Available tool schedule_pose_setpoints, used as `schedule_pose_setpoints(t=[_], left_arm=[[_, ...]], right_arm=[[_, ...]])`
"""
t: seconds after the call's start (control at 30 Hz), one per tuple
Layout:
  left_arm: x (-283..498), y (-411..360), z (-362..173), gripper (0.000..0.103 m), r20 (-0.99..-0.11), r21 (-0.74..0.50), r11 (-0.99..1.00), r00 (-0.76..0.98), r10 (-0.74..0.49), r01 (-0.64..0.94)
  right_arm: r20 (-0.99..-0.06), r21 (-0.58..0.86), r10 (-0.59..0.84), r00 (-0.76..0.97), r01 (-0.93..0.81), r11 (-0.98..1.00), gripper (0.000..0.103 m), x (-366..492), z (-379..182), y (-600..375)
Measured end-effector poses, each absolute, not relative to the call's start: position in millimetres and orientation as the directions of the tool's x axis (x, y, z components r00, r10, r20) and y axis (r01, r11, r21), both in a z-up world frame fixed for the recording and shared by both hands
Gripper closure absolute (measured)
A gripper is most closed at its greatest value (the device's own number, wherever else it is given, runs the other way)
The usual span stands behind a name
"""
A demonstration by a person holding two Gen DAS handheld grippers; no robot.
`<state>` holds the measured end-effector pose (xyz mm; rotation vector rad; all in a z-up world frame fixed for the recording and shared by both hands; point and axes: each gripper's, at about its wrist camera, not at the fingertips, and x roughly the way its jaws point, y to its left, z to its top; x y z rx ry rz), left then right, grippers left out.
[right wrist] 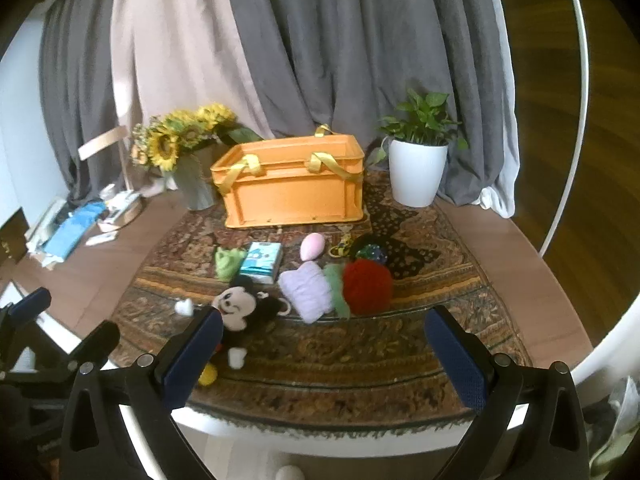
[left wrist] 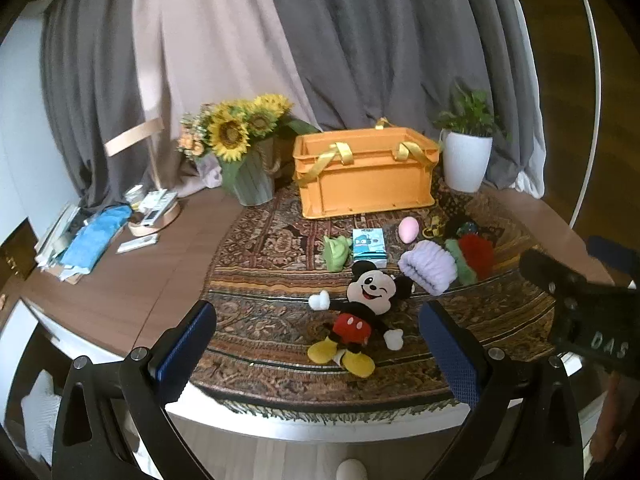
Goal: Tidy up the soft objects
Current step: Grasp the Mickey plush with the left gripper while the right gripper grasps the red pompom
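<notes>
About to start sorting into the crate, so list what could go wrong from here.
1. The lilac knit roll, green fluffy piece and red fluffy ball lie pressed together; an open claw may drag two at once.
2. The yellow ribbon handles droop over the orange plastic crate and could snag a claw.
3. The white potted plant stands close beside the crate and could get knocked.
</notes>
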<state>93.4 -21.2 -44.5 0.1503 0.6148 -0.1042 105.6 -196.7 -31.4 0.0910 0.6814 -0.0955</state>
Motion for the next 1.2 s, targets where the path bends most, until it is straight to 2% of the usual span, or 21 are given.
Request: schedule_pose_setpoints(t=[0.27,0.53,0.7,1.03,1.2], left_arm=[[146.6,-33.2,-70.9,0.001,-0.634,0.140,0.958,0.766,-0.107,0.249],[192.7,-48.3,-97.8,0.004,-0.688,0.112,0.923,0.699,-0.195,0.368],[211.2,-61.5,-115.1,0.004,-0.720,0.101,0.915,0.663,-0.204,0.391],[232.8,-91.4,-149.0,0.013,-0.769,0.154,0.925,0.630,-0.109,0.349],[240.2,-100.1,-162.0,0.018,-0.795,0.146,0.944,0.604,-0.066,0.295]], right_arm=[[-0.670,0.041,-0.106,0.735,0.179,0.983,0.001,150.6,-51.3,-203.1],[-0.691,0.047,-0.160,0.705,0.265,0.963,0.001,177.7,-74.6,-217.2],[-0.707,0.052,-0.167,0.687,0.285,0.957,0.001,192.7,-91.6,-232.7],[-0.737,0.133,-0.064,0.673,0.237,0.962,0.002,226.9,-128.0,-271.0],[-0.751,0.154,-0.043,0.659,0.237,0.959,0.008,243.0,-145.6,-284.3]])
